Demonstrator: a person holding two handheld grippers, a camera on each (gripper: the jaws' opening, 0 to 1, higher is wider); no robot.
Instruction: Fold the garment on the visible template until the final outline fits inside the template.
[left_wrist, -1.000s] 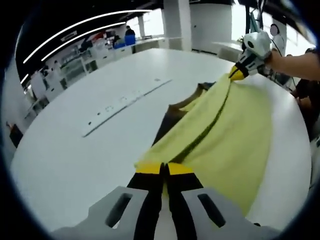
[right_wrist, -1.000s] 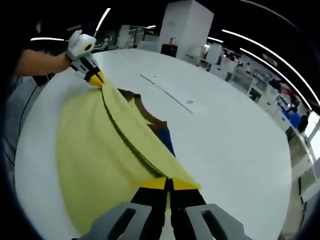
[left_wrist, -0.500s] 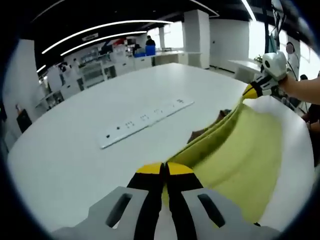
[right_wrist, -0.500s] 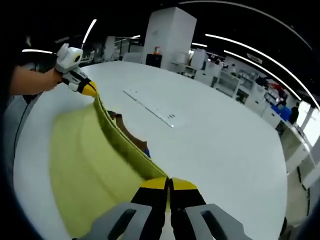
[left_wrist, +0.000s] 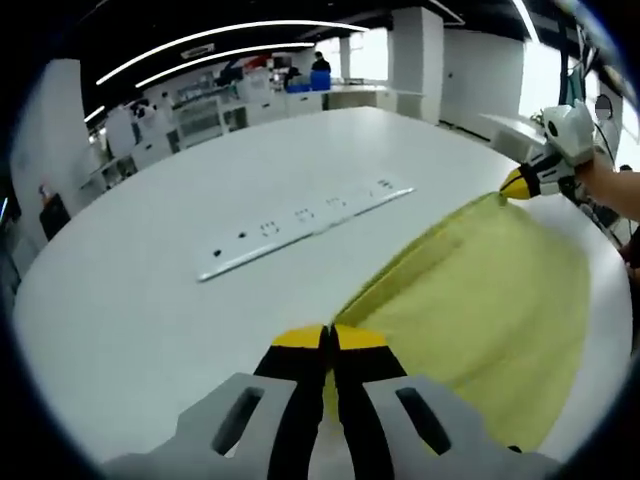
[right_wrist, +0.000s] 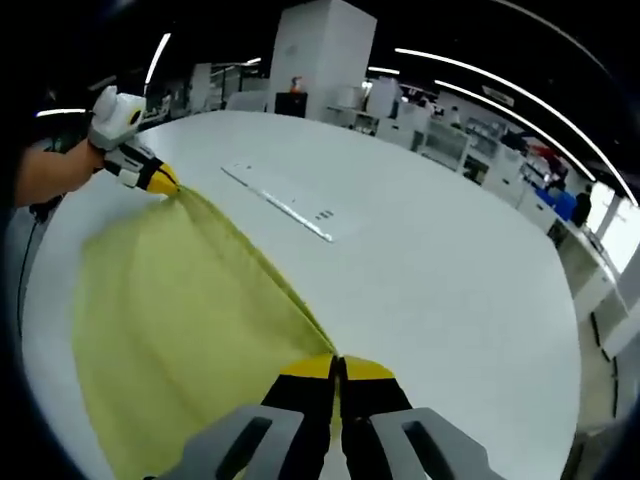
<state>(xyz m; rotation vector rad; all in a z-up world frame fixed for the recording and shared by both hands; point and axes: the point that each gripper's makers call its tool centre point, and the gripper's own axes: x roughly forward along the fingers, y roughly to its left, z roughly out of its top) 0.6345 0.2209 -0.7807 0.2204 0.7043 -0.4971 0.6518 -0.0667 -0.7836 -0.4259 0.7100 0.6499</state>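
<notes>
Garment, a yellow cloth, hangs stretched between the two grippers above the white surface. Its upper edge runs as one straight taut line from one gripper to the other, and this line is the long axis; the rest of the cloth falls away to one side of it, to the right in the left gripper view and to the left in the right gripper view. Each corner lies exactly at the tips of the jaws, so neither hand is nearer than the other.

Left gripper has its jaws closed together on one corner of the garment. Right gripper is the same, jaws pressed together on the other corner. In the left gripper view the right gripper appears far at the right, and a hand holds it.

A long white strip with small dark marks lies on the surface beyond the taut edge, apart from the cloth. I judge the fold must be laid down from this edge.

Compared with a second ago, the dark cloth that showed under the yellow is no more visible, and the edge is straighter and tighter.
</notes>
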